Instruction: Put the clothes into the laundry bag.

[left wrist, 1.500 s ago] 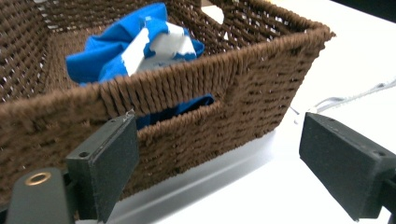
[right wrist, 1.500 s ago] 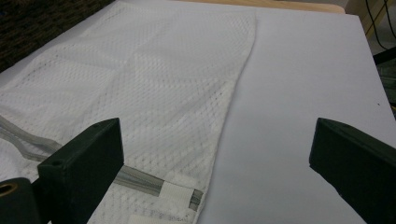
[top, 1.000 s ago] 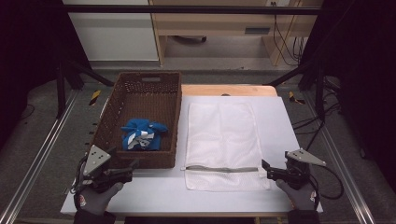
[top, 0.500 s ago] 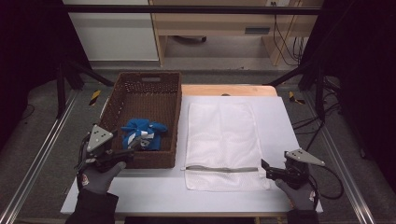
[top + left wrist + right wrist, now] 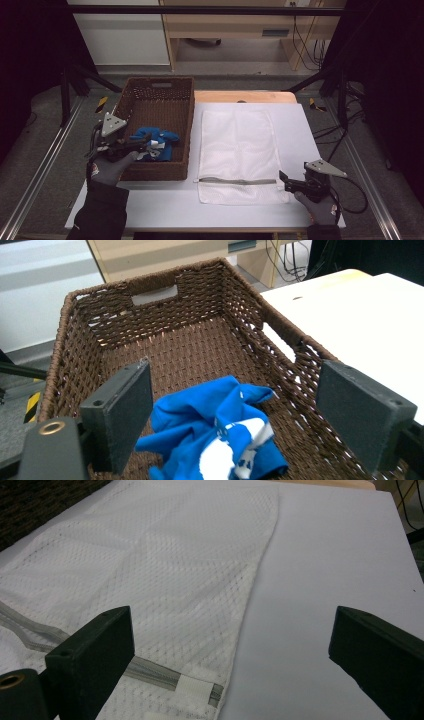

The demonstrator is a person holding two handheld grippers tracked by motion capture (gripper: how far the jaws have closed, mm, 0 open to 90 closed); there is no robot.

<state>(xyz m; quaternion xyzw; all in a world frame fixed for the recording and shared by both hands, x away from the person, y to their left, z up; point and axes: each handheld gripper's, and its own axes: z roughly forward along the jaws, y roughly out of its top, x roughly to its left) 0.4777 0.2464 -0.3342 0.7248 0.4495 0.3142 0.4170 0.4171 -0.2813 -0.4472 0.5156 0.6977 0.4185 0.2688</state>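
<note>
Hovering over the brown woven wicker basket [image 5: 165, 100], left tongs [image 5: 145, 145] stood open above the crumpled blue cloth [image 5: 215, 435], ungrasped. Right tongs [image 5: 283, 181] open beside white mesh zip bag [image 5: 240, 145] on desk; bagging not begun.

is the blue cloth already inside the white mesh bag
No, the blue cloth lies in the brown wicker basket, beside the mesh bag.

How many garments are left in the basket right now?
1: a crumpled blue garment lies at the near end of the wicker basket, below the left gripper. Anything beneath it would be hidden.
</note>
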